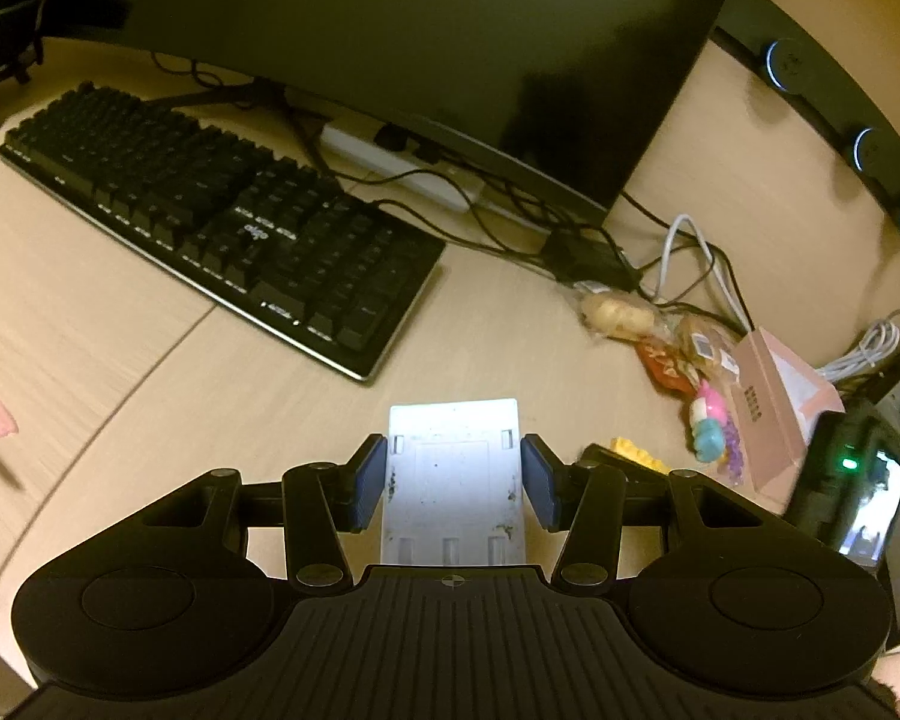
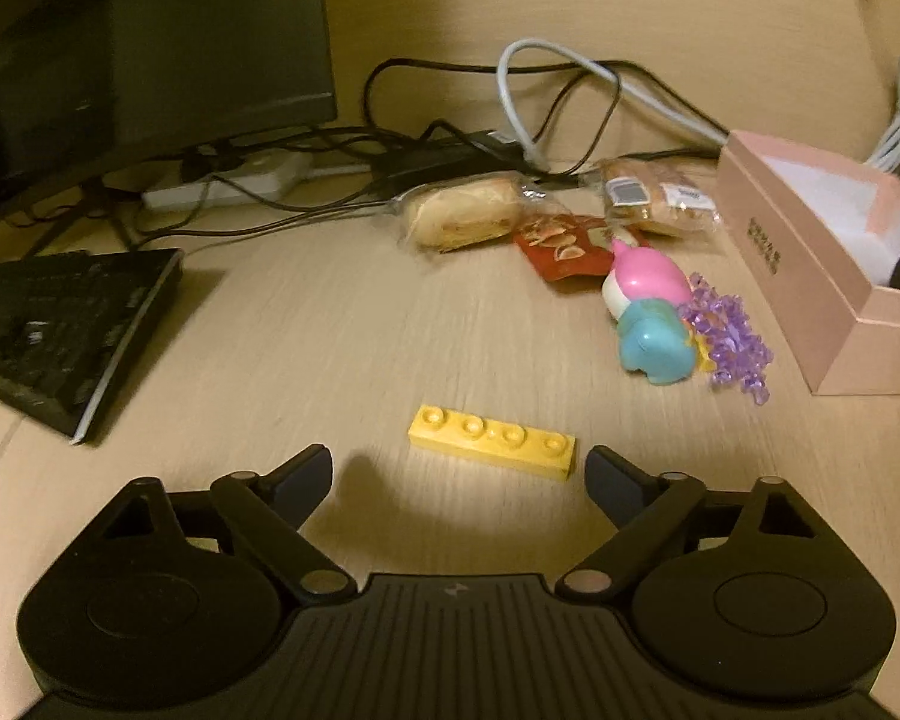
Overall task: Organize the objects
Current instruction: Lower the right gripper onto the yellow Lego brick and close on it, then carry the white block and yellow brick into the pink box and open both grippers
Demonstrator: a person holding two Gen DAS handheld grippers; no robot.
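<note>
My left gripper (image 1: 453, 462) is shut on a flat white plastic plate (image 1: 453, 420); its blue pads (image 1: 369, 480) press on the plate's two long sides and hold it above the wooden desk. The right gripper (image 2: 459, 459) is open and low over the desk. A yellow four-stud brick (image 2: 491, 441) lies flat just beyond and between its fingertips, untouched. The same brick (image 1: 639, 455) peeks out at the right of the left wrist view.
A pink and blue toy (image 2: 645, 312), purple crystal beads (image 2: 729, 336), wrapped snacks (image 2: 465, 213), a red packet (image 2: 564, 246) and an open pink box (image 2: 810, 276) sit right of the brick. A black keyboard (image 1: 222, 222), a monitor (image 1: 390, 30) and tangled cables (image 2: 558, 96) fill the back.
</note>
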